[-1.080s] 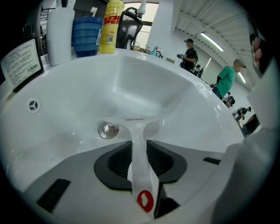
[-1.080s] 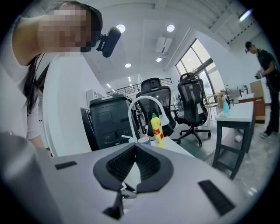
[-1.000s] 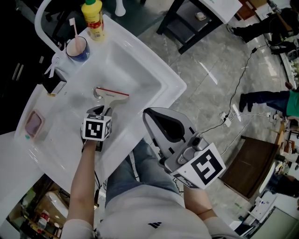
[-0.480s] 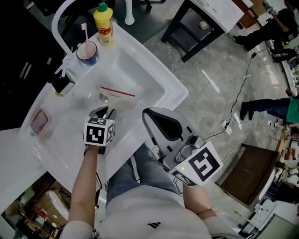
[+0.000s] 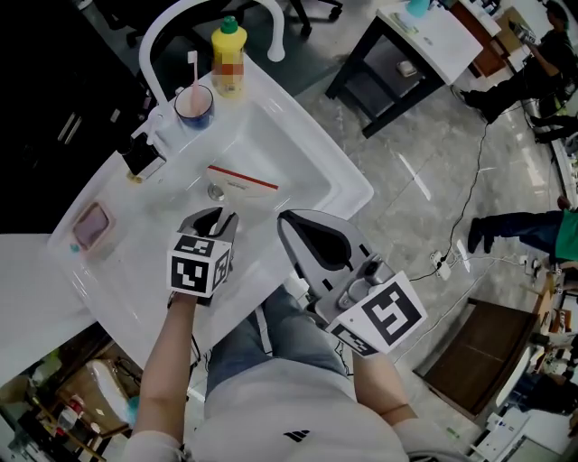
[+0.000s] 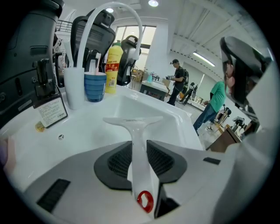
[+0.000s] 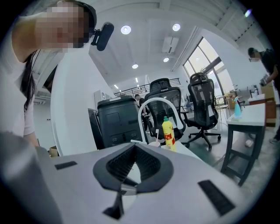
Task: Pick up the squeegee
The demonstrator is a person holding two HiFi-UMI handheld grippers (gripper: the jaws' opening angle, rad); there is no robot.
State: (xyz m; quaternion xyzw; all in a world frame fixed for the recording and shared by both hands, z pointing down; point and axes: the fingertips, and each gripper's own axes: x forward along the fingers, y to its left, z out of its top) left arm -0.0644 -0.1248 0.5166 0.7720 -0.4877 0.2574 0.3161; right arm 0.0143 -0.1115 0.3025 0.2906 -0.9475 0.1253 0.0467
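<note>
The squeegee (image 5: 242,181) is white with a red-edged blade and hangs over the basin of the white sink (image 5: 348,185). Its handle runs back between the jaws of my left gripper (image 5: 217,215), which is shut on it. In the left gripper view the squeegee (image 6: 133,124) points away from me, blade across the far end, and a red ring shows at the handle's near end, behind the left gripper (image 6: 140,142). My right gripper (image 5: 284,219) hovers beside the sink's front edge, right of the left one. The right gripper (image 7: 133,145) has its tips together with nothing between them.
On the sink's back ledge stand a blue cup (image 5: 194,106) with a toothbrush, a yellow bottle (image 5: 229,59) and a white arched faucet (image 5: 181,18). A pink soap dish (image 5: 90,226) sits at the left. A black table (image 5: 397,54) stands on the floor at upper right.
My left gripper has risen with the squeegee, lifting it off the basin floor. The right gripper has stayed nearly where it was.
</note>
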